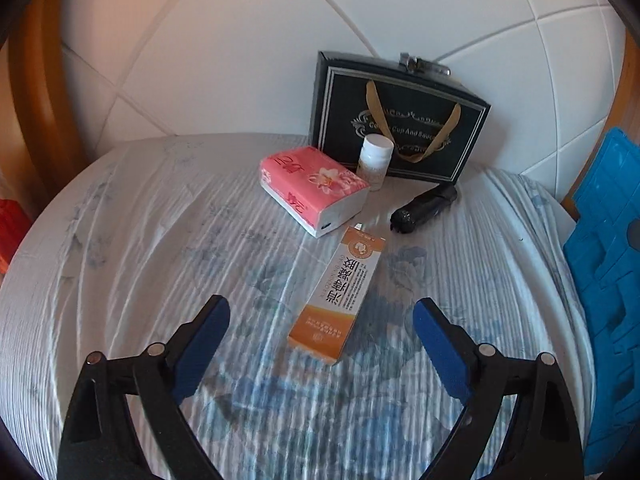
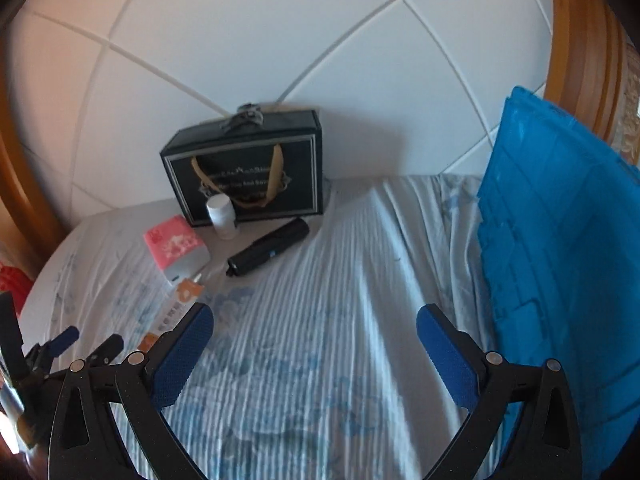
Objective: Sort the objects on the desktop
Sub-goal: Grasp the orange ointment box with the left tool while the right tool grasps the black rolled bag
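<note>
An orange and white box (image 1: 338, 293) lies on the striped bedsheet, just ahead of my open, empty left gripper (image 1: 321, 316). Behind it lie a pink tissue pack (image 1: 314, 189), a white bottle (image 1: 375, 160) and a black folded umbrella (image 1: 424, 208). A black gift bag (image 1: 396, 120) stands against the headboard. In the right wrist view my right gripper (image 2: 315, 322) is open and empty above bare sheet, with the umbrella (image 2: 268, 252), bottle (image 2: 222, 216), tissue pack (image 2: 176, 246) and box (image 2: 170, 312) ahead to the left. My left gripper (image 2: 90, 340) shows at far left.
A blue plastic crate (image 2: 560, 260) stands at the right edge of the bed; it also shows in the left wrist view (image 1: 608, 280). A white padded headboard (image 2: 280, 40) with a wooden frame (image 2: 580, 40) closes the back. Something red (image 1: 10, 232) sits at far left.
</note>
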{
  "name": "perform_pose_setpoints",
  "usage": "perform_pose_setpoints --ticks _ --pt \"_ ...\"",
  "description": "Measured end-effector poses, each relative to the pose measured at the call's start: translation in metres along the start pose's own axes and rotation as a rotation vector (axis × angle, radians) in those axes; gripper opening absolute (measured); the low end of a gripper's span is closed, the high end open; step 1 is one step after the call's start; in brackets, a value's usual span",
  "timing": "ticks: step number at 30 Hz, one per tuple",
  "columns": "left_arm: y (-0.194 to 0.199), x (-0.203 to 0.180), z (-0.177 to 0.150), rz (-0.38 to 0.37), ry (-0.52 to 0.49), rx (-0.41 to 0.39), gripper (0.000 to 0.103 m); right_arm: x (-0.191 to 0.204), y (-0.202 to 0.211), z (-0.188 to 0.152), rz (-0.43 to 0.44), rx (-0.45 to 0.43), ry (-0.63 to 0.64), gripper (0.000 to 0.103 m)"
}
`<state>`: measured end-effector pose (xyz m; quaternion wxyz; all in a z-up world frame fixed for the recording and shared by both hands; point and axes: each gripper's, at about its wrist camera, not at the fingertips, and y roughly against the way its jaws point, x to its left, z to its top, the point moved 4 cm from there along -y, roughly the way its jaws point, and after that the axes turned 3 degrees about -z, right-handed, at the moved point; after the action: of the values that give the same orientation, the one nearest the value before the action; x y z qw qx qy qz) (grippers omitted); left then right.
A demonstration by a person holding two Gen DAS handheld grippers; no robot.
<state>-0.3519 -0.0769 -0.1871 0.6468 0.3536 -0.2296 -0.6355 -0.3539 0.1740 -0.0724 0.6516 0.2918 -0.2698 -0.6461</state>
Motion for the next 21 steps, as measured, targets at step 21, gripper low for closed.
perform_pose_setpoints --ticks 21 --pt "-0.158 0.052 0.027 0.086 0.092 0.095 0.045 0.095 -0.276 0.046 0.003 0.297 -0.002 0.103"
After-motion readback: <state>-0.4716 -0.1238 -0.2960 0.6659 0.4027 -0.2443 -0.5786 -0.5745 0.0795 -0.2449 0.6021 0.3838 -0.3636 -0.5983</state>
